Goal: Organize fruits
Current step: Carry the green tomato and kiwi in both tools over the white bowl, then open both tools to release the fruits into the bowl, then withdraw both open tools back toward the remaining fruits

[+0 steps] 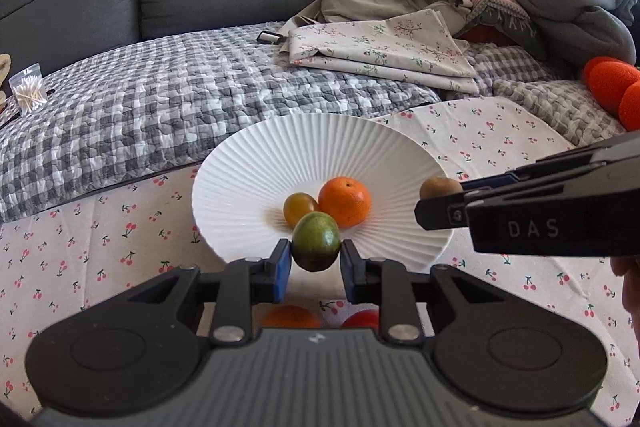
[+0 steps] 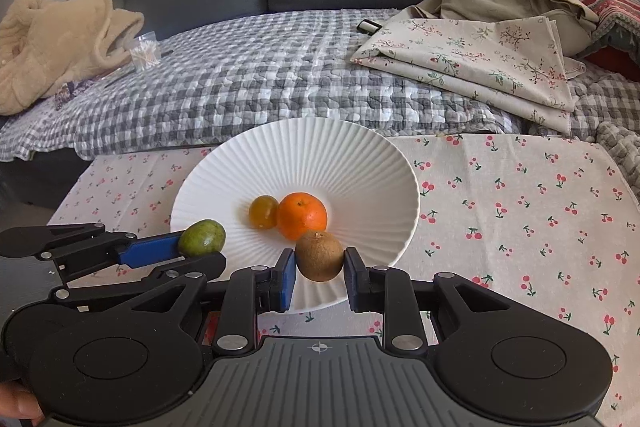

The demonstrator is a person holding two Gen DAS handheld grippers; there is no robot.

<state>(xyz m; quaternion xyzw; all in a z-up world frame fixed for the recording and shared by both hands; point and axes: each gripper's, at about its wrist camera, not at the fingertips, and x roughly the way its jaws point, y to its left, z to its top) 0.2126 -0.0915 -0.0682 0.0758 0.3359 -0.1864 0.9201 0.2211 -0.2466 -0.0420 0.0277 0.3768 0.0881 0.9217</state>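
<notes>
Left gripper (image 1: 316,263): clenched on green mango (image 1: 316,241), held between both blue pads over near rim of white ribbed plate (image 1: 256,163). Skin green above, dark brown toward underside, oval.

Right gripper (image 2: 320,269): clamped on kiwi (image 2: 320,255), pinched between pads above near edge of same plate. Skin brown, matte, small stem scar on top.

In plate centre: orange (image 2: 302,215) touching small yellow-green fruit (image 2: 264,212) at its left. Both well clear of either gripper.

Under left gripper, on cherry-print cloth (image 2: 520,211): second orange fruit (image 1: 290,315) and red fruit (image 1: 362,318), partly hidden.
</notes>
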